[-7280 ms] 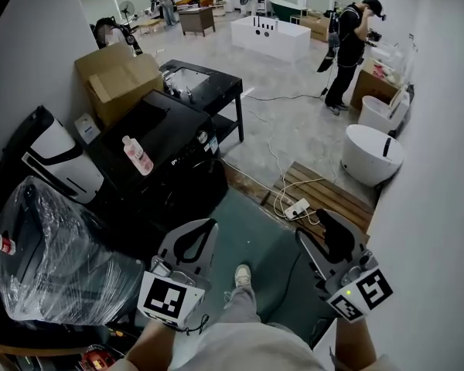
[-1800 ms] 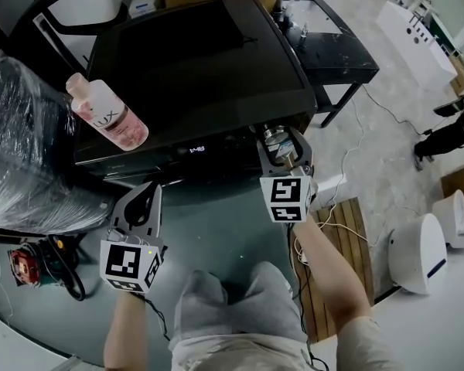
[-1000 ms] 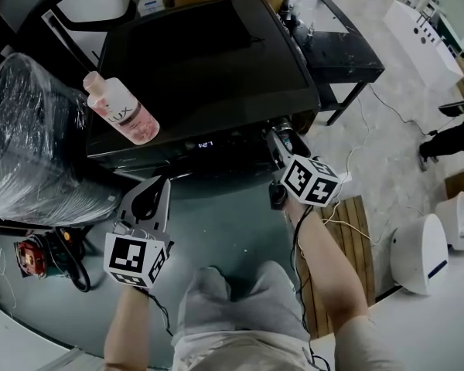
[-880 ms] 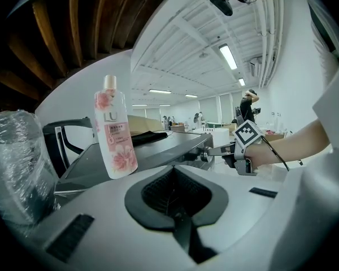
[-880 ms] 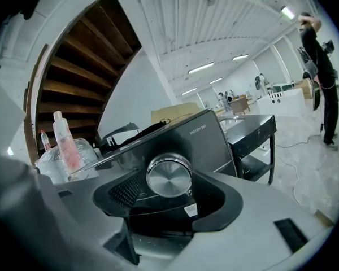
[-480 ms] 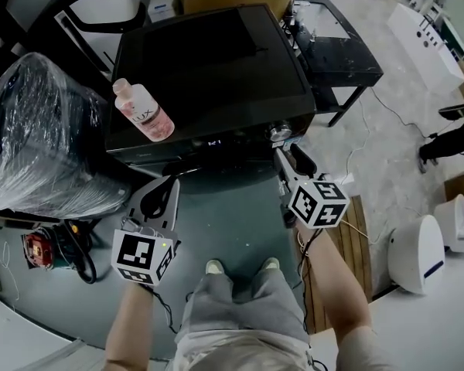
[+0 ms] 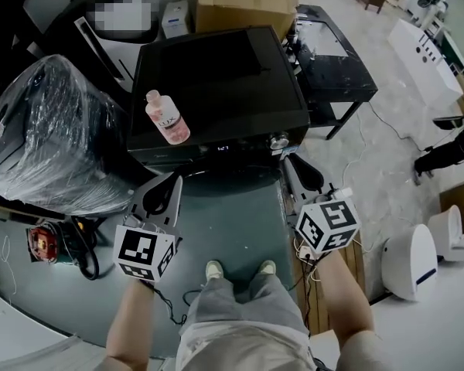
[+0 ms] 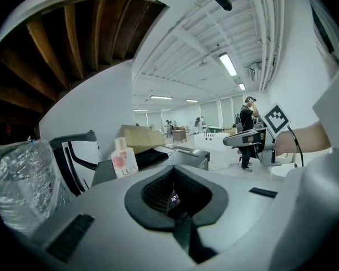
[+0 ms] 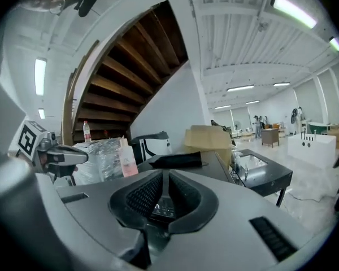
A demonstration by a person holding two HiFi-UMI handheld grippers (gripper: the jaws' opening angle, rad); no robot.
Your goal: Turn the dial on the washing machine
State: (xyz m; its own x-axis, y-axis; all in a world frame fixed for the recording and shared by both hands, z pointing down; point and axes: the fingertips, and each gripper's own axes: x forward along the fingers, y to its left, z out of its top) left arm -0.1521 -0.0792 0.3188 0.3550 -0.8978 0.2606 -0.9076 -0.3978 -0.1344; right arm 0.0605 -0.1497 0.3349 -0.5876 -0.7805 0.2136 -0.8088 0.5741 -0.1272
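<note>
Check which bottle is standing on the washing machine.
The pink bottle, upright on the black washing machine's lid. The other, a clear red-capped bottle, is off the machine, beyond the plastic-wrapped bundle.

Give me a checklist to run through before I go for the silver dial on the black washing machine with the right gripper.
1. Round silver dial on the black washing machine in view: ok.
2. Right gripper at the dial: not ok, short of it, apart.
3. Right jaws wide enough for the dial: not ok, closing, nothing between them.
4. Left gripper out of the way: ok, shut, empty.
5. Pink plastic bottle away from the dial: ok, lying on the machine's top.
6. Dial's setting: cannot tell.
</note>
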